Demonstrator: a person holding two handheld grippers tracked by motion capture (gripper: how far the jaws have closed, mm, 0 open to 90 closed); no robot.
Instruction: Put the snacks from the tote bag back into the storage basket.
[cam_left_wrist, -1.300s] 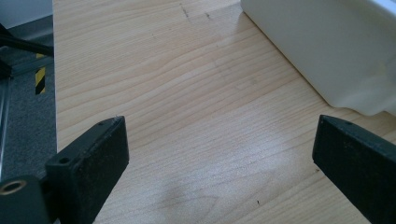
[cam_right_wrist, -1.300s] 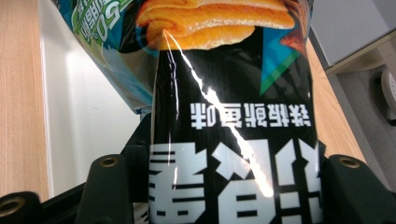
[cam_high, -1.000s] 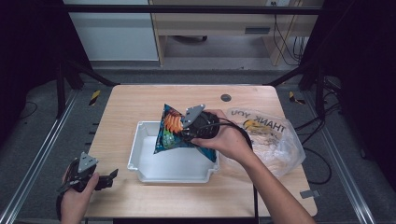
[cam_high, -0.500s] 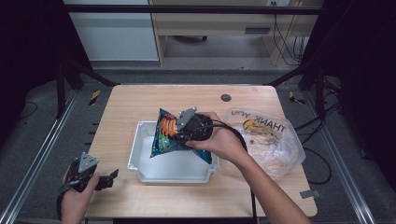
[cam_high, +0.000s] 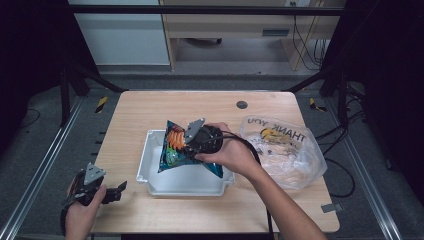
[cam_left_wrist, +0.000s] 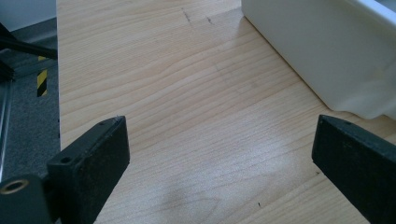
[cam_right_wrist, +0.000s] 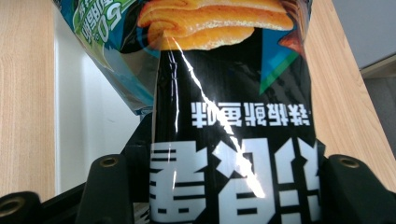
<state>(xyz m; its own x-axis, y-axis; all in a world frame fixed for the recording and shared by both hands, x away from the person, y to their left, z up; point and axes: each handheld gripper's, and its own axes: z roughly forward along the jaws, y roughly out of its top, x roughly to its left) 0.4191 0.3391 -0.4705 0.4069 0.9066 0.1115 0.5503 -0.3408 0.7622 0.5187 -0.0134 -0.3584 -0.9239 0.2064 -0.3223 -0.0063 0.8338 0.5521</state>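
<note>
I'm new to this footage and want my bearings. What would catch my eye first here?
The bright chip bag, gripped by the right gripper, hangs over the white bin at mid-table. To the right lies a clear plastic "THANK YOU" bag. The left gripper rests open at the table's near left corner.

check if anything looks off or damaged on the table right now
Nothing stands out. The chip bag, creased but unbroken, is held by the right gripper above the white bin; the plastic bag just lies crumpled.
</note>
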